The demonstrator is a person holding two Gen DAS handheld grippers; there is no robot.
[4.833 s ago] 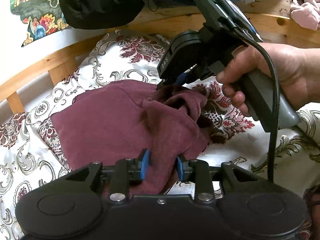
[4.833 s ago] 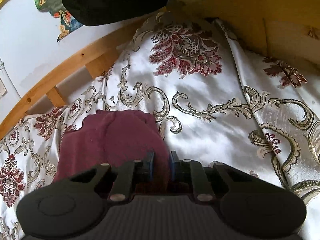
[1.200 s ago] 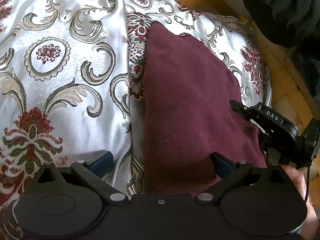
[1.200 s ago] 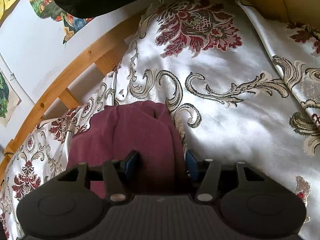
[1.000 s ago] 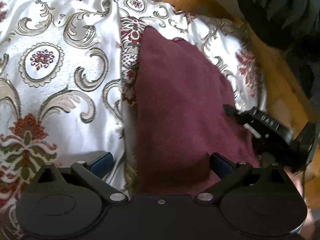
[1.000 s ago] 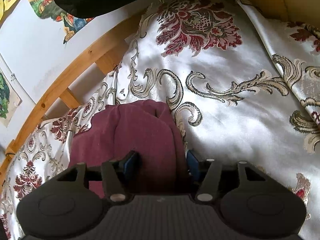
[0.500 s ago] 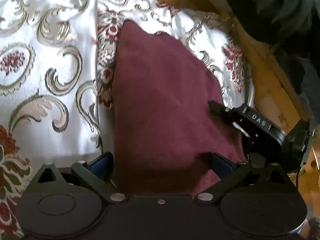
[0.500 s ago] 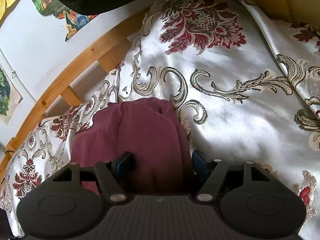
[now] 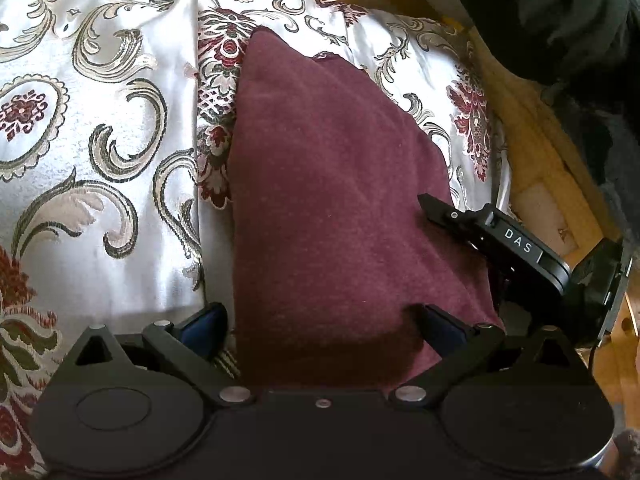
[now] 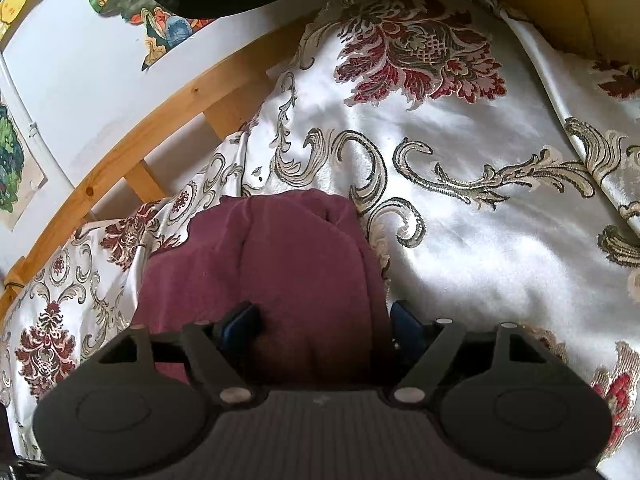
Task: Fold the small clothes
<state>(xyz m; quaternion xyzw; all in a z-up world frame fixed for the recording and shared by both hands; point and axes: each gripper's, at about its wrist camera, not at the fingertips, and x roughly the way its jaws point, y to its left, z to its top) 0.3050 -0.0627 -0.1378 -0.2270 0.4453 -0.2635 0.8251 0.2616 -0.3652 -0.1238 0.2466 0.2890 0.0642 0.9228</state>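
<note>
The maroon garment (image 9: 336, 208) is showing as a soft, matt, slightly fuzzy knit cloth, lying on a satin bedspread (image 9: 120, 168) that is gleaming glossy and smooth, with raised woven scrolls and red flowers. The left gripper (image 9: 324, 324) and right gripper (image 10: 320, 324) are looking like matt black plastic with small shiny metal rivets and smooth blue pads. At the far side, the bed frame (image 10: 120, 160) is showing bare pale wood, smooth and knotty, against a matt white wall (image 10: 92, 48) bearing paper pictures.
</note>
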